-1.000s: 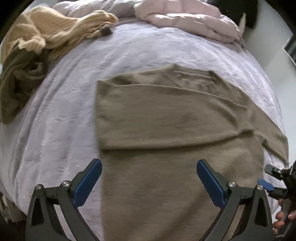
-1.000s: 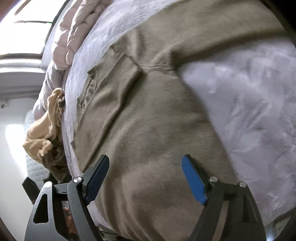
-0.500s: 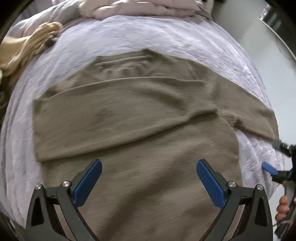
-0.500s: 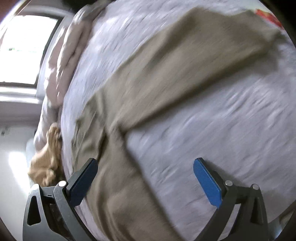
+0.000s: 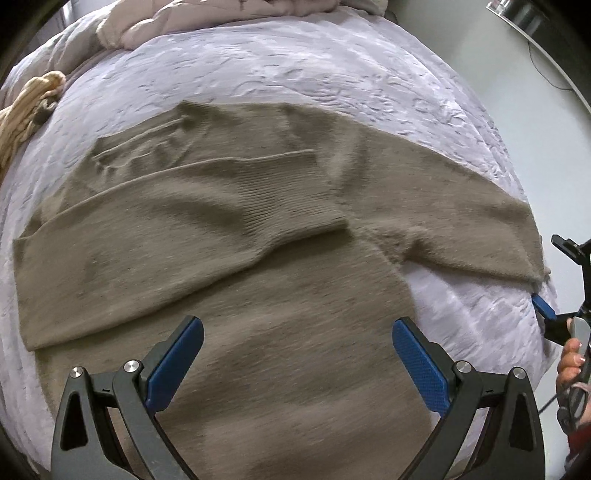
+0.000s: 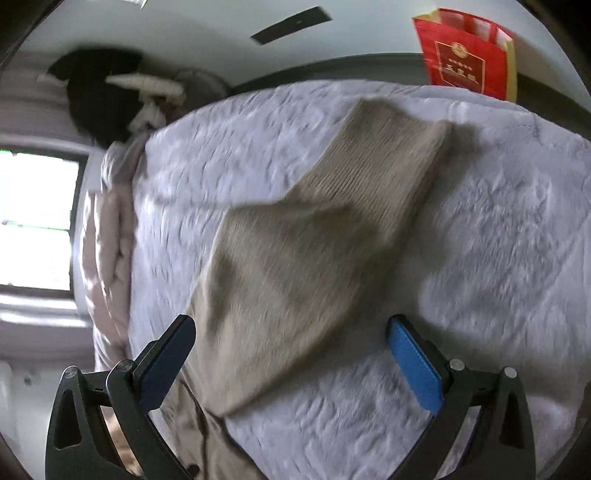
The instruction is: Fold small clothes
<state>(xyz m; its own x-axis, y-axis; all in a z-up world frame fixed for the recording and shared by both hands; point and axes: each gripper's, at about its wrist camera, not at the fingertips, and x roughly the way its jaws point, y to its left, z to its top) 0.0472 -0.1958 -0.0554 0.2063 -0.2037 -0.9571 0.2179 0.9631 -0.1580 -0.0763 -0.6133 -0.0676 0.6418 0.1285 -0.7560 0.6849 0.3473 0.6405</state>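
An olive-brown knit sweater point(image 5: 258, 258) lies flat on the pale lilac bedspread point(image 5: 332, 74). Its left sleeve is folded across the chest, and the right sleeve point(image 5: 461, 221) stretches out toward the bed's right edge. My left gripper point(image 5: 295, 362) hovers open over the sweater's lower body, nothing between its blue pads. In the right wrist view the outstretched sleeve point(image 6: 314, 258) runs away from my right gripper point(image 6: 291, 362), which is open just above the sleeve near the armpit. The right gripper's fingertip point(image 5: 543, 308) and a hand show at the left view's right edge.
A tan knit garment point(image 5: 26, 107) is heaped at the bed's far left. A pink quilt point(image 5: 221, 14) is bunched along the head of the bed. A red paper bag point(image 6: 465, 59) stands beyond the bed's far side. A window point(image 6: 33, 221) is at left.
Both grippers have swung to the right. The left view now centres on the sweater's body and right sleeve; the right gripper has moved from the body to over the outstretched sleeve. Both stay open.
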